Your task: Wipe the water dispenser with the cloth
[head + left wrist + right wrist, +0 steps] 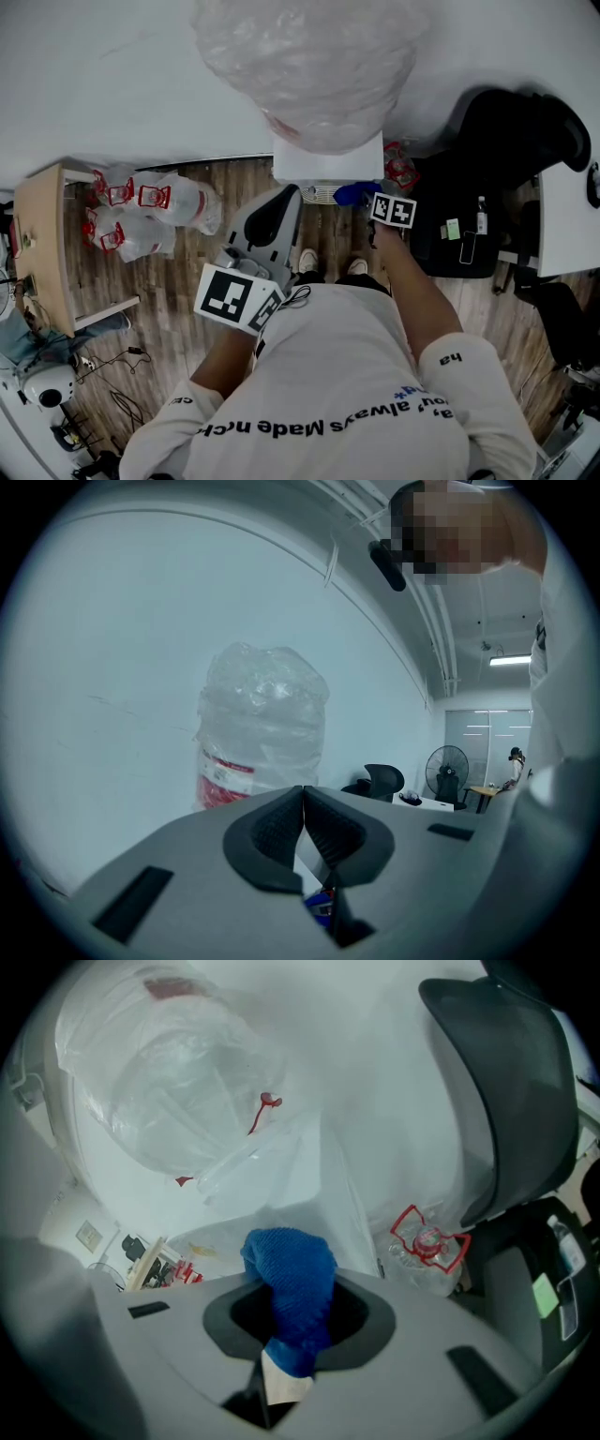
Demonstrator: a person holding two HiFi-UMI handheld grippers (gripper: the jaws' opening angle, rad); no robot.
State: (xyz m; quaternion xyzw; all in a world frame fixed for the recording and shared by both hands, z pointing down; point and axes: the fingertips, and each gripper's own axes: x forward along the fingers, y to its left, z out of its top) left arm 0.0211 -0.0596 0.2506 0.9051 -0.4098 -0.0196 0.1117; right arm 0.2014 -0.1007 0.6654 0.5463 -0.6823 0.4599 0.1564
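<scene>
Clearly, the blue cloth (292,1283) is bunched in the right gripper (298,1309), whose jaws are clamped on it, a white tag hanging from its near end. From the head view, the cloth (356,194) sits just in front of the white water dispenser (328,159), at its right corner; contact cannot be told. Only the right gripper view shows the grip itself.

On top of the dispenser stands a big plastic-wrapped bottle (309,66). The left gripper view alone shows its red-and-white label (225,778), the print too small to read. The left gripper (302,801) has its jaws pressed together, empty, and is raised near the dispenser's left side (284,199).

Bottled-water packs with red handles (150,211) lie on the wooden floor far left. A black chair (511,131) stands right. On the person's shirt "always Made" reads upside down.
</scene>
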